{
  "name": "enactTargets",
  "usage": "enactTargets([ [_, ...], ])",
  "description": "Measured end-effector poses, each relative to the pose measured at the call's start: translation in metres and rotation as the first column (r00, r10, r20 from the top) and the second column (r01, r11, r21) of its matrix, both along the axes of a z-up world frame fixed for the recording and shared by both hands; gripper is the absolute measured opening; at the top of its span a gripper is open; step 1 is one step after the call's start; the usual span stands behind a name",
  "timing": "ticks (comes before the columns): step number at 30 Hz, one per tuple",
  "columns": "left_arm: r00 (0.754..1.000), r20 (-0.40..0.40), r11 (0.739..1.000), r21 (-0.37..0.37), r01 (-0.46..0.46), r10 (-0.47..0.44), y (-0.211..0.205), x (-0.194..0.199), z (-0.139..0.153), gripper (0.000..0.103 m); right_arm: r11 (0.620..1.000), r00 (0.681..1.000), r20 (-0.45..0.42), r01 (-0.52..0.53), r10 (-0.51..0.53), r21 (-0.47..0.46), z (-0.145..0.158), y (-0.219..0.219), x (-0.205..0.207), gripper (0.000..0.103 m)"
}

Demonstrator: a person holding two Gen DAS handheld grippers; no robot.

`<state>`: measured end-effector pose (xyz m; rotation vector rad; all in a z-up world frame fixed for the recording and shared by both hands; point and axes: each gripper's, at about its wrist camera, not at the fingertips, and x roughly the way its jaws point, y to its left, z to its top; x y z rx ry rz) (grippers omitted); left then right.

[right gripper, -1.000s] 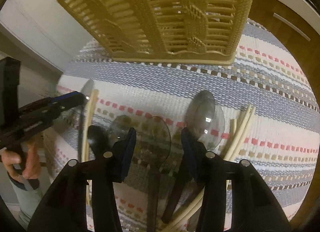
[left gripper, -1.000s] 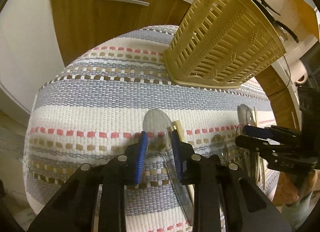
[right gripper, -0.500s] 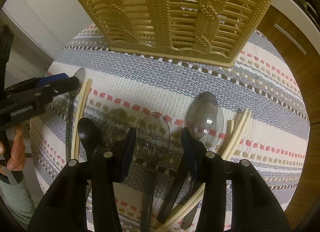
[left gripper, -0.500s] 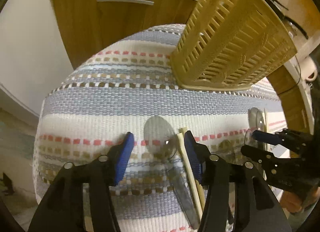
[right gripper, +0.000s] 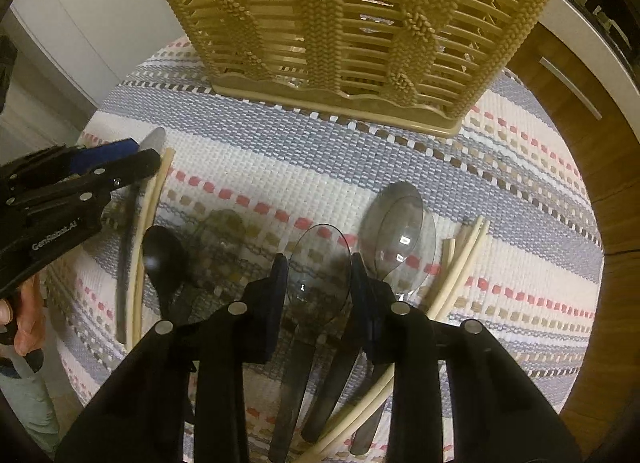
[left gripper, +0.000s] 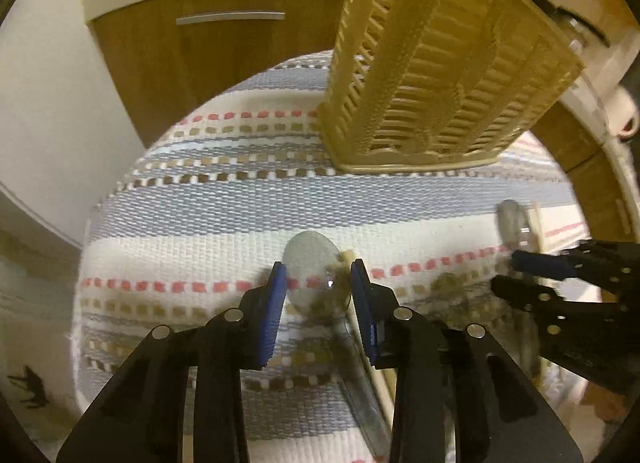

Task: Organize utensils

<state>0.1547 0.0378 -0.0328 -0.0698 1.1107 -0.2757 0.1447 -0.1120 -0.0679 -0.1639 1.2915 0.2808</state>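
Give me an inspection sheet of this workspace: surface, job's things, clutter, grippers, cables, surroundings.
Surface: striped woven mat.
Job's things: tan slatted utensil basket upright at the far edge; clear spoons, a black spoon and cream chopsticks lying loose.
Clutter: nothing seen.
Grippers: left hand-held gripper and right hand-held gripper open, each straddling a clear spoon.
Cables: nothing seen.
Surroundings: wooden cabinet, white wall.

Striped woven mat (right gripper: 360, 167) as the carrying surface, tan slatted basket (right gripper: 352, 23) at 12 o'clock, smoky translucent spoons (right gripper: 320, 263), a black spoon (right gripper: 162, 255) at 9 o'clock, cream chopsticks (right gripper: 460, 263) at 3 o'clock
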Motion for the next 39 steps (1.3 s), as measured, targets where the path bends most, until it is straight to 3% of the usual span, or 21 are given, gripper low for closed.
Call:
enactTargets([
  [5, 1.0, 0.015, 0.993, -0.122, 0.008, -0.007, 0.028, -0.012, 0.01, 0.03, 0.999, 0.999, 0.032, -0.002, 0.001, 0.044, 0.013, -0.016, -0.014, 0.028],
  [7, 0.999, 0.032, 0.982, -0.186, 0.028, -0.022, 0.037, -0.02, 0.019, 0.021, 0.998, 0.999, 0.051, -0.008, 0.005, 0.066, 0.018, -0.019, -0.019, 0.028],
  [8, 0.999, 0.033, 0.976, -0.214, 0.042, -0.036, 0.042, -0.023, 0.022, 0.001, 0.997, 0.998, 0.069, -0.015, 0.009, 0.081, 0.022, -0.022, -0.024, 0.028],
  [9, 0.998, 0.037, 0.965, -0.256, 0.059, -0.051, 0.045, -0.027, 0.025, 0.0, 0.996, 0.997, 0.078, -0.02, 0.013, 0.089, 0.024, -0.024, -0.026, 0.028],
  [17, 1.0, 0.014, 0.965, -0.262, 0.027, -0.024, 0.072, -0.021, -0.001, 0.0, 0.991, 0.996, 0.089, -0.013, 0.001, 0.131, 0.037, -0.049, -0.039, 0.028],
  [19, 0.999, 0.022, 0.964, -0.264, 0.032, -0.027, 0.069, -0.019, 0.002, 0.016, 0.99, 0.996, 0.083, -0.006, -0.006, 0.138, 0.04, -0.05, -0.04, 0.028],
  [20, 0.999, 0.026, 0.965, -0.26, 0.039, -0.034, 0.064, -0.016, 0.004, 0.038, 0.99, 0.996, 0.083, -0.002, -0.01, 0.139, 0.04, -0.052, -0.04, 0.028],
  [21, 0.998, 0.034, 0.969, -0.243, 0.05, -0.043, 0.057, -0.016, 0.008, 0.048, 0.99, 0.996, 0.084, 0.0, -0.012, 0.139, 0.04, -0.053, -0.038, 0.028],
  [24, 0.997, 0.008, 0.984, -0.159, 0.077, -0.077, 0.013, -0.001, -0.003, 0.049, 0.989, 0.997, 0.079, 0.006, -0.018, 0.146, 0.04, -0.058, -0.034, 0.028],
  [27, 0.992, -0.083, 0.996, 0.02, 0.092, -0.09, -0.014, 0.011, -0.015, 0.049, 0.989, 0.997, 0.072, 0.007, -0.018, 0.147, 0.039, -0.06, -0.035, 0.028],
  [30, 0.991, -0.08, 0.982, 0.15, 0.117, -0.106, -0.036, 0.012, -0.016, 0.05, 0.989, 0.998, 0.064, 0.0, -0.009, 0.146, 0.038, -0.064, -0.035, 0.028],
  [31, 0.991, -0.074, 0.974, 0.19, 0.121, -0.108, -0.041, 0.011, -0.016, 0.047, 0.99, 0.998, 0.063, -0.003, -0.006, 0.142, 0.037, -0.063, -0.036, 0.028],
  [32, 0.991, -0.067, 0.968, 0.215, 0.128, -0.117, -0.045, 0.01, -0.015, 0.038, 0.99, 0.998, 0.062, -0.008, -0.001, 0.139, 0.037, -0.063, -0.037, 0.028],
  [33, 0.99, -0.063, 0.969, 0.206, 0.138, -0.127, -0.047, 0.008, -0.013, 0.03, 0.99, 0.998, 0.064, -0.014, 0.005, 0.138, 0.036, -0.062, -0.038, 0.028],
  [39, 0.993, -0.009, 0.991, 0.072, 0.116, -0.116, -0.026, 0.001, -0.004, 0.029, 0.989, 0.993, 0.113, -0.049, 0.033, 0.143, 0.047, -0.053, -0.046, 0.028],
])
